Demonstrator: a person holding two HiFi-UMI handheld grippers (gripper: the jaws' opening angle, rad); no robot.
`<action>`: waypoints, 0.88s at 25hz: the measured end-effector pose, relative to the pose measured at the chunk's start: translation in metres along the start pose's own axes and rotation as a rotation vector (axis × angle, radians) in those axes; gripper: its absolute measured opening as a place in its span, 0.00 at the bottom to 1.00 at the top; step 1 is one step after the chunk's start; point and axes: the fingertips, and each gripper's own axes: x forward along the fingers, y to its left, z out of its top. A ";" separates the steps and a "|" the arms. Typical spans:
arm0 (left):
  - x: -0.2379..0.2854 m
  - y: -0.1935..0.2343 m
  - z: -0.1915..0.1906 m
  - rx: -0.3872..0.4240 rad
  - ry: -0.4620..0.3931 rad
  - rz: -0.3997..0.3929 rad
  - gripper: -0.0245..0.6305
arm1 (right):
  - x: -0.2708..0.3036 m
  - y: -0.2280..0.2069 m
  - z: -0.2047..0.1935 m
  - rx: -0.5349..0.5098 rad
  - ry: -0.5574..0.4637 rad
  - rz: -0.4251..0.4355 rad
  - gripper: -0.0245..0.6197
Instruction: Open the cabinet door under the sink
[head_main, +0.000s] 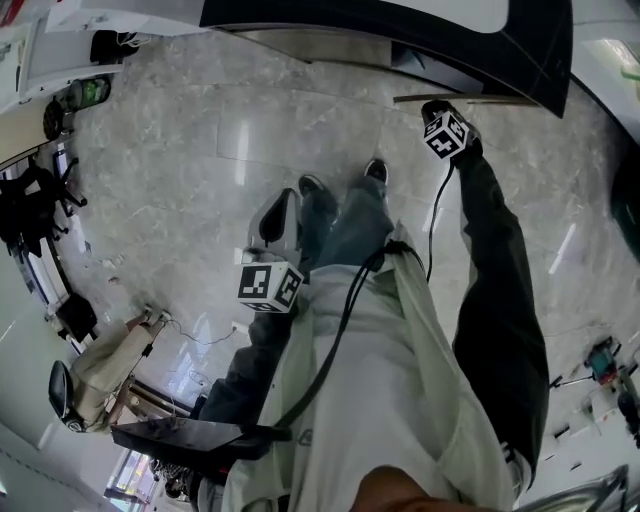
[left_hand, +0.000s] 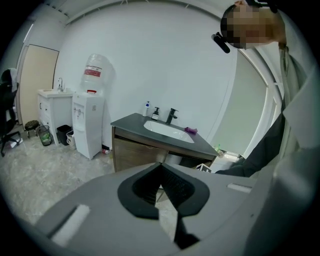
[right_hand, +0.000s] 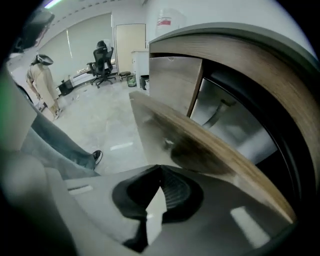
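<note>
The wooden cabinet door (right_hand: 200, 145) under the sink stands swung open. Behind it are the cabinet's dark inside and a drain pipe (right_hand: 220, 109). In the head view the door's thin top edge (head_main: 465, 99) juts out from under the dark countertop (head_main: 400, 30). My right gripper (head_main: 432, 107) hangs shut just beside that edge, and in its own view the right gripper (right_hand: 160, 169) holds nothing. My left gripper (head_main: 286, 197) is lower, in front of the person's legs, shut and empty. From the left gripper (left_hand: 161, 165) I look at the vanity (left_hand: 137, 152) with its white sink (left_hand: 167, 131).
A water dispenser (left_hand: 89, 125) and a small white cabinet (left_hand: 52, 107) stand left of the vanity. Bottles (left_hand: 147, 109) and a faucet (left_hand: 171, 116) sit on the counter. An office chair (right_hand: 102, 62) and another person (right_hand: 42, 80) are across the marble floor (head_main: 200, 150).
</note>
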 end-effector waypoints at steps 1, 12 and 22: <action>0.004 0.000 -0.003 -0.005 0.004 0.032 0.05 | 0.009 -0.004 0.005 0.009 -0.014 0.027 0.04; 0.014 -0.001 -0.003 -0.036 0.008 -0.019 0.05 | 0.013 -0.057 0.039 0.166 -0.022 -0.069 0.04; -0.002 -0.007 -0.022 -0.020 0.079 -0.069 0.05 | 0.019 -0.050 0.077 0.724 -0.222 -0.126 0.04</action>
